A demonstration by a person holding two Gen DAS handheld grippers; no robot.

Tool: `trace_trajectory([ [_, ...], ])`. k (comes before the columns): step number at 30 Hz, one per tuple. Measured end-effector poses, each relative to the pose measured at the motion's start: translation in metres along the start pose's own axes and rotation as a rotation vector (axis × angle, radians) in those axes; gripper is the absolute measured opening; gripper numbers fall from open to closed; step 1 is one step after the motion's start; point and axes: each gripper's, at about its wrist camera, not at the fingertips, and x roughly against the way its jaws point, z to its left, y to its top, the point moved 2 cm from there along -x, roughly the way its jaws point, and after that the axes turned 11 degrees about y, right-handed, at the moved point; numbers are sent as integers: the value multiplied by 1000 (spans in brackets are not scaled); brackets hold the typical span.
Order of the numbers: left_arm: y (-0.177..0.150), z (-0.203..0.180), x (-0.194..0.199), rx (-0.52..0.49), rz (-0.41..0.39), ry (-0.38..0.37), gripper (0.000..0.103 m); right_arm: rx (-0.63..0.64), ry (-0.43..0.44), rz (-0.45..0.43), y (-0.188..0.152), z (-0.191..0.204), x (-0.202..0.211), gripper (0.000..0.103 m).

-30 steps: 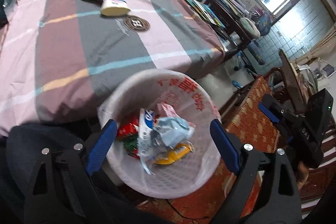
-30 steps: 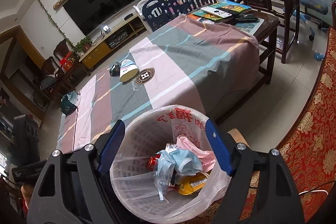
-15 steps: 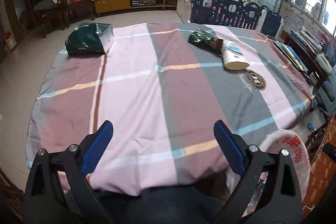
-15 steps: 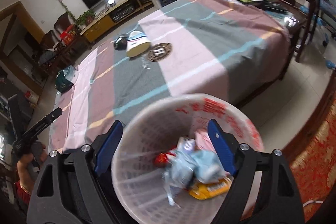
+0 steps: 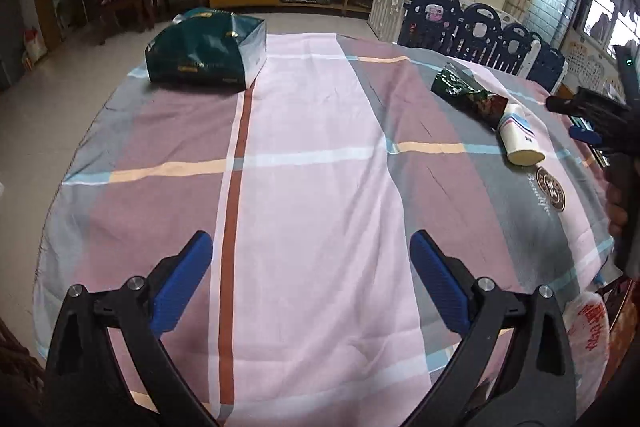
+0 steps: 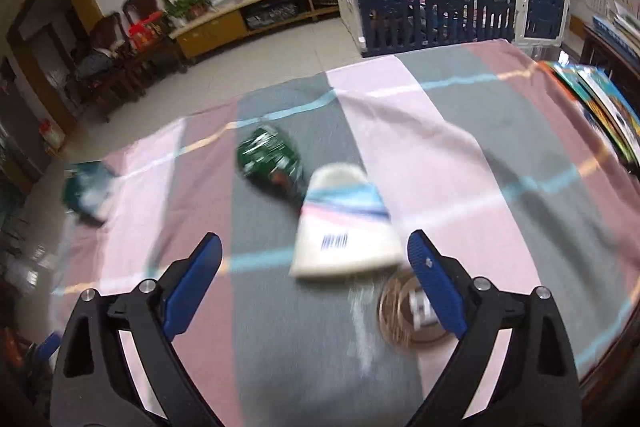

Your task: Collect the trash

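A white paper cup (image 6: 346,231) with blue and pink stripes lies on its side on the striped tablecloth (image 6: 460,163), just ahead of my open, empty right gripper (image 6: 314,259). A green snack wrapper (image 6: 268,157) lies behind it. The left wrist view shows the cup (image 5: 520,141) and wrapper (image 5: 468,95) at the far right, and a dark green bag (image 5: 206,53) at the far left. My left gripper (image 5: 312,267) is open and empty over the near part of the cloth. The white trash basket (image 5: 588,323) peeks in at the lower right.
A round brown logo (image 6: 412,311) is printed on the cloth near the cup. Books (image 6: 608,107) lie along the table's right edge. A blue and white playpen fence (image 6: 448,7) and a TV cabinet (image 6: 248,15) stand behind the table. The right gripper's body (image 5: 600,119) shows in the left wrist view.
Both grippers have lifted away from the trash basket and swung over the table. The right one has closed in on the paper cup; the left now faces the middle of the cloth.
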Motion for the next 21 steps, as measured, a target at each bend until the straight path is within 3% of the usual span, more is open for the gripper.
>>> trace_trajectory([
  [3, 2, 5, -11, 22, 36, -13, 98, -9, -77, 77, 18, -14, -54, 92],
  [5, 3, 8, -14, 35, 39, -5, 98, -38, -60, 110, 18, -22, -73, 88],
  [6, 4, 10, -15, 42, 39, -2, 98, -64, -21, 115, 14, -22, -76, 80],
  [10, 5, 15, -17, 64, 53, -7, 98, -118, 235, 197, -24, 11, -74, 73],
  [14, 4, 27, -15, 118, 51, 12, 98, -19, 464, 362, -73, 78, -65, 73],
  [15, 4, 30, -15, 136, 54, 13, 98, 33, 469, 374, -78, 93, -59, 73],
  [17, 3, 36, -16, 164, 65, 10, 98, 108, 381, 266, -67, 106, -42, 74],
  [18, 3, 37, -18, 174, 73, 8, 98, 112, 321, 202, -55, 105, -38, 80],
  [20, 2, 39, -20, 188, 87, 3, 98, 113, 119, 65, -27, 94, -38, 91],
  [21, 2, 39, -21, 191, 93, -1, 98, 112, 24, 19, -11, 86, -47, 91],
])
